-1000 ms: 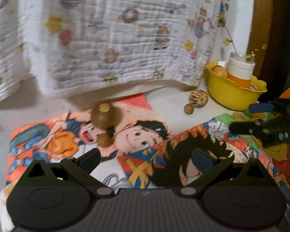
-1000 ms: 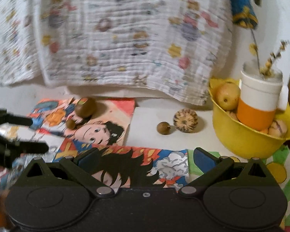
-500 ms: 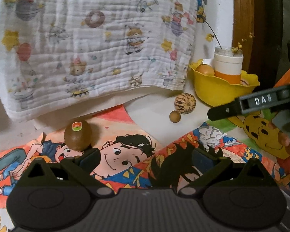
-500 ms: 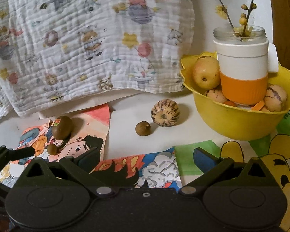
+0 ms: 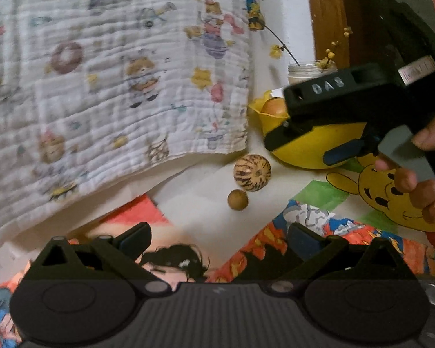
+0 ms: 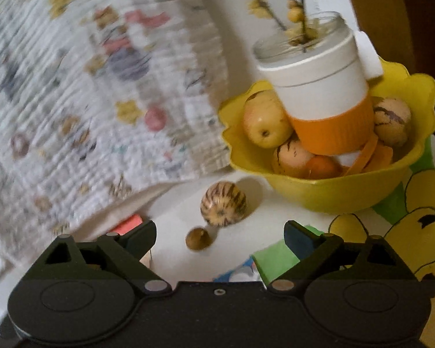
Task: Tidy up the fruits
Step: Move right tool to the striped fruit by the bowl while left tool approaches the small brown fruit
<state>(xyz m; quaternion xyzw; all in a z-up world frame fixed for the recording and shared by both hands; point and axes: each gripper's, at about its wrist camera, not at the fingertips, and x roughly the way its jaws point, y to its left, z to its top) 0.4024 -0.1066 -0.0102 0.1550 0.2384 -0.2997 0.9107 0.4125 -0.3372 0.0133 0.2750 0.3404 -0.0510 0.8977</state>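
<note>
A striped round fruit (image 6: pixel 223 207) and a small brown fruit (image 6: pixel 198 239) lie on the white table, left of a yellow bowl (image 6: pixel 348 191). The bowl holds a yellow apple (image 6: pixel 264 123), striped fruits and orange pieces. My right gripper (image 6: pixel 219 237) is open and empty, just short of the small brown fruit. In the left wrist view it (image 5: pixel 298 142) shows open in front of the bowl (image 5: pixel 310 148). My left gripper (image 5: pixel 219 239) is open and empty, short of the small brown fruit (image 5: pixel 237 199) and the striped fruit (image 5: pixel 252 171).
A white and orange cup (image 6: pixel 319 92) with a twig stands in the bowl. A printed white cloth (image 5: pixel 110 72) hangs at the back left. Cartoon paper sheets (image 5: pixel 391 197) cover the table. A wooden frame (image 5: pixel 327 17) stands behind the bowl.
Both grippers have moved right and forward toward the bowl and the two loose fruits. The kiwi on the cartoon sheet has left both views. The right gripper now reaches further across the left view.
</note>
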